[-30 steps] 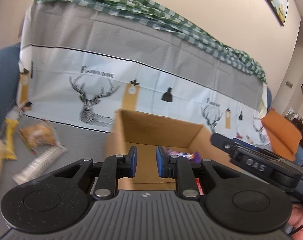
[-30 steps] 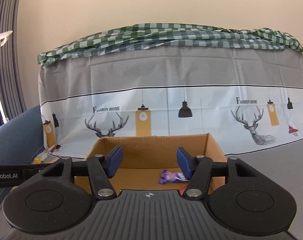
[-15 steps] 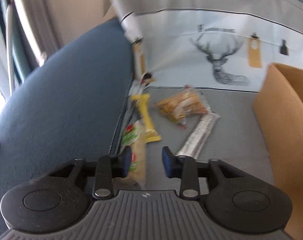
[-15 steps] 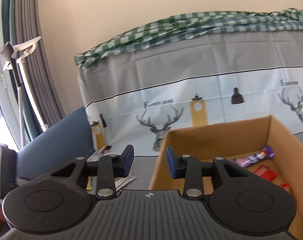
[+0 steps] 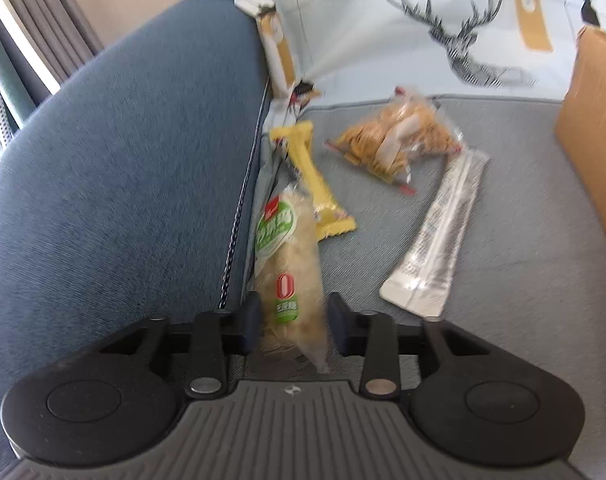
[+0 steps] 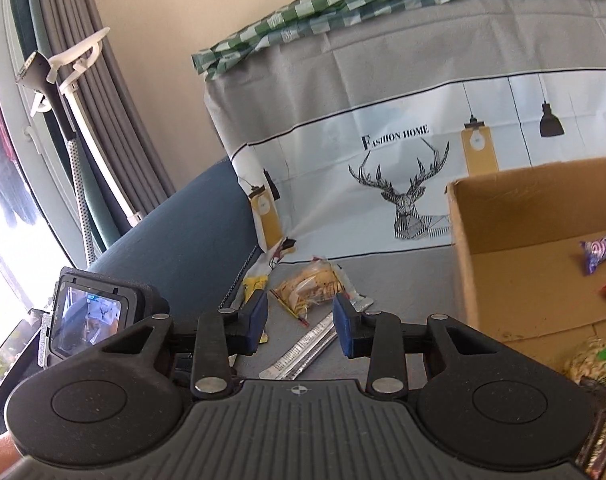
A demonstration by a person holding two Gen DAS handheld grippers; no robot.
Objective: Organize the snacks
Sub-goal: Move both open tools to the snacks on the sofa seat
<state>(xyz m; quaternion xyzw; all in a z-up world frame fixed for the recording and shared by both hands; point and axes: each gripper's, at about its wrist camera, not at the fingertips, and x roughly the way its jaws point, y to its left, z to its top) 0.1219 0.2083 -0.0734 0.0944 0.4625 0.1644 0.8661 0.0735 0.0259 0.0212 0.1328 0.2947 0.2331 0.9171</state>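
Note:
In the left wrist view my left gripper (image 5: 294, 322) is open, its fingers on either side of a long clear snack pack with a green label (image 5: 289, 264) lying on the grey seat. A yellow bar (image 5: 317, 184), an orange cracker bag (image 5: 399, 136) and a silver stick pack (image 5: 443, 228) lie beyond. My right gripper (image 6: 300, 326) is open and empty, held above the seat. Below it lie the cracker bag (image 6: 313, 286) and silver stick (image 6: 303, 354). The cardboard box (image 6: 463, 248) at right holds a purple bar (image 6: 601, 250) and other packs.
A blue sofa arm (image 5: 123, 168) rises at the left, right beside the snacks. The box wall (image 5: 591, 128) stands at the right of the seat. A deer-print cloth (image 6: 403, 160) covers the sofa back behind. Curtains and a white hanger (image 6: 71, 64) are at far left.
My left gripper swung left from the box and came down around the green-label pack, opening wider. My right gripper turned left away from the box and narrowed its opening.

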